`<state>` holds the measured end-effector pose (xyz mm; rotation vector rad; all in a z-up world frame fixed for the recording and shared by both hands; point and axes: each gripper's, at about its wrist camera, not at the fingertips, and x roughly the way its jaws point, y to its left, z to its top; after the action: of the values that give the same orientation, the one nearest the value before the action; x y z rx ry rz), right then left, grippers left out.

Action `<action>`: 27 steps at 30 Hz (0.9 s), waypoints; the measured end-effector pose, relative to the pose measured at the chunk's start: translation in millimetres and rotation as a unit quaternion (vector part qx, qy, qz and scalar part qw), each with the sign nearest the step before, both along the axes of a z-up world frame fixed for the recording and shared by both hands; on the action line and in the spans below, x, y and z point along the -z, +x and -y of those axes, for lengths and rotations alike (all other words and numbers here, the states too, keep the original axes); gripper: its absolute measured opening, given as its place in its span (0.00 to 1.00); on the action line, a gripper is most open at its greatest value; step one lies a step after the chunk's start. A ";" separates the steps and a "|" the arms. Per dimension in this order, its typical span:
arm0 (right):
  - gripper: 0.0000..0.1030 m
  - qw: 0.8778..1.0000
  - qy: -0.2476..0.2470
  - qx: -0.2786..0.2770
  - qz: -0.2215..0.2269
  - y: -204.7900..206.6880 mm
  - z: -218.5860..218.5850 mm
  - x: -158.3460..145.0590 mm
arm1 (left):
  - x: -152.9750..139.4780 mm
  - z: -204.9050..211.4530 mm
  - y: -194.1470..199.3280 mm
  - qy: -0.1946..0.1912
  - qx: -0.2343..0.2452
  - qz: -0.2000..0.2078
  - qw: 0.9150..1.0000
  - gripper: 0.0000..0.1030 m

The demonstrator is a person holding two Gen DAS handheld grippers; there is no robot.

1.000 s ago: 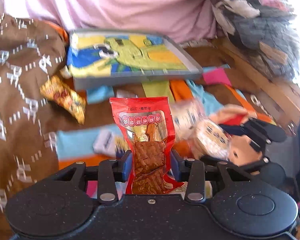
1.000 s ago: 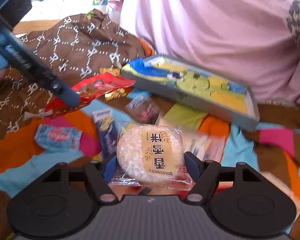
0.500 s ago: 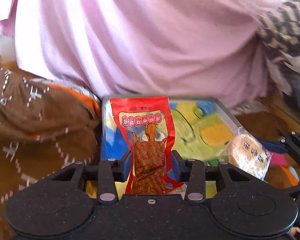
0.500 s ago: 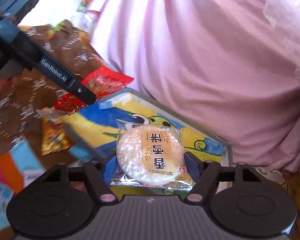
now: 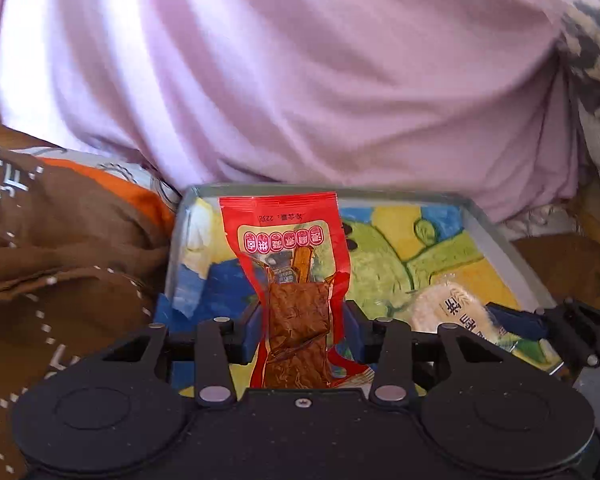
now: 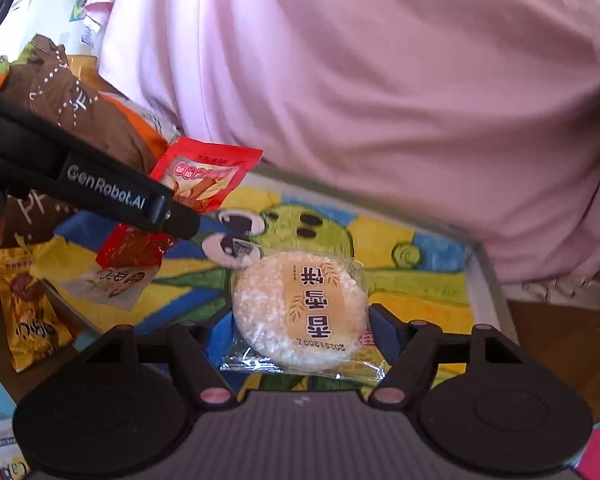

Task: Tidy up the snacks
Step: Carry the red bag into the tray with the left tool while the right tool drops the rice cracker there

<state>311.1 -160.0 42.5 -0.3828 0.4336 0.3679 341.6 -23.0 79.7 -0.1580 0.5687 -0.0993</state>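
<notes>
Left hand-held gripper [image 5: 302, 330]: black, blue-padded fingers clamped on a red plastic snack packet with a clear window showing brown pieces [image 5: 296, 280]. The packet stands upright between the pads, over the near left part of the tray. In the right wrist view the same gripper [image 6: 180, 222] enters from the left, gripping the packet [image 6: 196, 188] above the tray's left edge.

Right hand-held gripper [image 6: 300, 332]: black, blue-padded fingers closed on a round pale rice cracker in a clear wrapper with a tan printed label [image 6: 300, 308]. The cracker is held over the tray's near middle; whether it touches the tray floor cannot be told. In the left wrist view it [image 5: 456, 316] appears at the tray's near right corner.

Shallow rectangular grey-rimmed tray with a cartoon picture in green, yellow and blue [image 6: 488, 280]: lies on a brown patterned cloth [image 5: 60, 280], in front of a large pink fabric mass [image 6: 380, 80].

Yellow foil snack packet [image 6: 32, 316]: lies outside the tray, beside its left edge.
</notes>
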 end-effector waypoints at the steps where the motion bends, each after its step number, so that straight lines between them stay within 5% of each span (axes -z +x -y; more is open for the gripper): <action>1: 0.72 1.000 0.002 0.001 -0.005 1.7 1.9 2.0 | 3.8 1.4 2.1 0.002 0.000 -0.006 1.000 0.44; 13: 0.98 0.999 0.029 0.010 0.020 -11.1 26.8 -8.8 | 8.8 5.4 -4.8 0.000 -0.019 -0.005 1.000 0.77; 27: 1.00 0.994 0.076 -0.002 0.077 -93.3 56.1 -42.4 | -18.2 -12.4 -100.3 0.015 -0.036 0.076 0.996 0.95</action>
<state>217.8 -216.2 84.9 -0.2609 0.2521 0.3693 241.3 -10.5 97.9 -0.1412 0.4130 -0.0321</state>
